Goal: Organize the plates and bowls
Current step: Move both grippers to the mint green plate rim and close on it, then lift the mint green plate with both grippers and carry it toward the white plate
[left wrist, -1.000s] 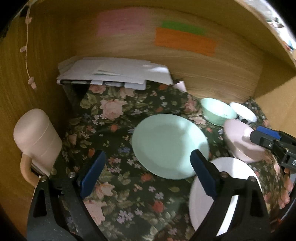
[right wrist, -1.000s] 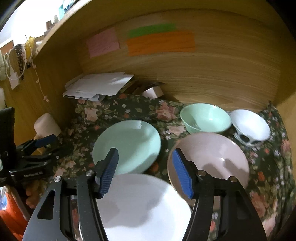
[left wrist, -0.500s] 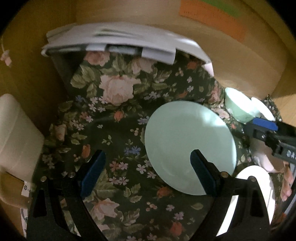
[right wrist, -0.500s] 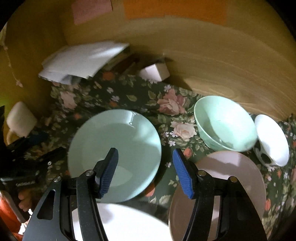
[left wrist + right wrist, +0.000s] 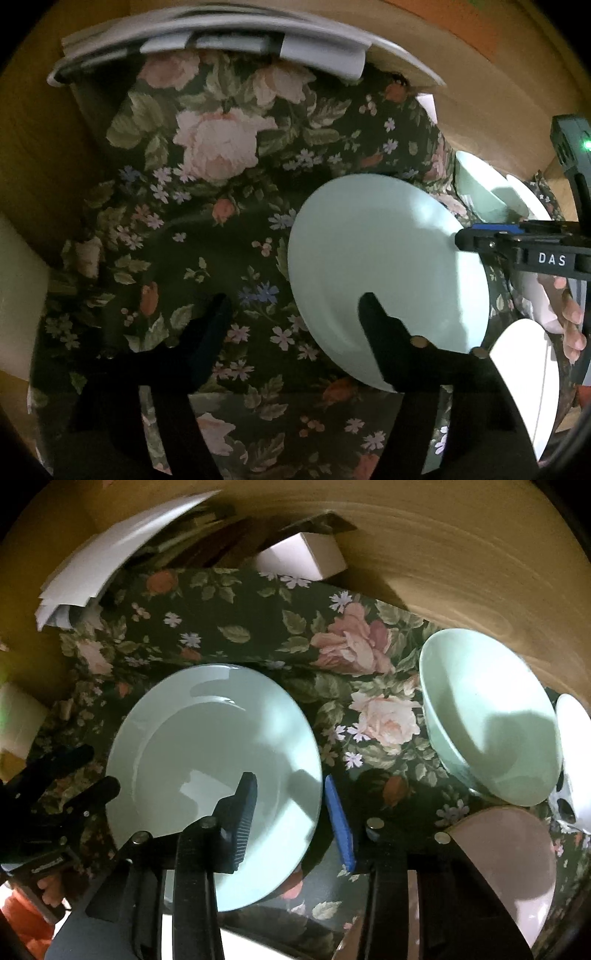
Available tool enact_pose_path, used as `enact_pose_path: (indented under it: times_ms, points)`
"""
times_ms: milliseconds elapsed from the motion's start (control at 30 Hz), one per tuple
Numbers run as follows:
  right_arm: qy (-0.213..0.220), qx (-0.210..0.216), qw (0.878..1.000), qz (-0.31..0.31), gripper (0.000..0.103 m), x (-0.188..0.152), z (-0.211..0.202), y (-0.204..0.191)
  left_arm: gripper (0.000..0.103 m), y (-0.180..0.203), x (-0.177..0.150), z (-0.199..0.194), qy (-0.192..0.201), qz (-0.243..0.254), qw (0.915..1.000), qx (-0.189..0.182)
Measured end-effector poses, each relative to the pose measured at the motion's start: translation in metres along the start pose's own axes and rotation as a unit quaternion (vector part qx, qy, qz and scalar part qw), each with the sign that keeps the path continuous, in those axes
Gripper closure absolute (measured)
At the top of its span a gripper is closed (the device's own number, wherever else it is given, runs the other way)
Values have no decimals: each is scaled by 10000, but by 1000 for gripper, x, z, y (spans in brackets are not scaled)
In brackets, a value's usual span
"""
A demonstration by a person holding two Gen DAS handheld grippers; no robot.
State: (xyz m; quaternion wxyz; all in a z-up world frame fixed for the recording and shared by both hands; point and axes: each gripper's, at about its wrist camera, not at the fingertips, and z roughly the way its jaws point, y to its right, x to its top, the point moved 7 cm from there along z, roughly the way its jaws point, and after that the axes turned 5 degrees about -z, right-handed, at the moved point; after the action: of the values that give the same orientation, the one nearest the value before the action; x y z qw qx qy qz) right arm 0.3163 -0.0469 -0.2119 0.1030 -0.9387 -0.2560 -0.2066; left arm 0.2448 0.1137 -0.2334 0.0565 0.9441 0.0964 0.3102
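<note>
The mint plate lies flat on the floral-clothed surface. Both jaw pairs have just been closing. The right hand-held gripper straddles its right rim, pads apart. The left hand-held gripper straddles its left rim, unclamped. The mint bowl sits far right; bare cloth lies left.

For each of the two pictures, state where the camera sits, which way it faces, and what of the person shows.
Left wrist: on the left gripper, facing down at the green plate; a hand shows.
Right wrist: on the right gripper, facing down at the plate's rim; fingers show.
Shared: plate, green bowl, floral cloth.
</note>
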Motion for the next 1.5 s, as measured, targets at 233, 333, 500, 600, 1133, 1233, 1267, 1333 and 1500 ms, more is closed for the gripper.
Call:
enact_pose_path:
  times_ms: [233,333,500,600,1133,1233,1267,1333,1500]
  points:
    - [-220,-292,9993,-53,68,2,8,7,56,3,-4,12,-123,49,9998,-112]
    - [-297,-401,9987,-97,68,2,12,10,61,7,-5,13,-161,117,9996,-213]
    - [-423,-496,9977,-203,68,4,25,4,64,12,-6,17,-175,181,9993,-287]
    - [-469,-511,9972,-267,68,5,31,1,65,15,-6,20,-173,179,9991,-329]
    - [-295,-69,9993,-228,85,4,35,-20,72,9,-11,16,-198,18,9989,-433]
    - [-156,10,9996,-229,85,7,30,-29,72,3,-10,14,-137,-55,9993,-354]
    - [-121,37,9997,-229,85,8,29,-33,72,0,-9,12,-113,-96,9993,-338]
    - [-40,92,9997,-243,85,9,25,-38,72,-7,-8,8,-83,-189,9992,-354]
    - [85,234,9995,-185,85,7,15,-49,72,-16,-7,-6,42,-306,9987,-395]
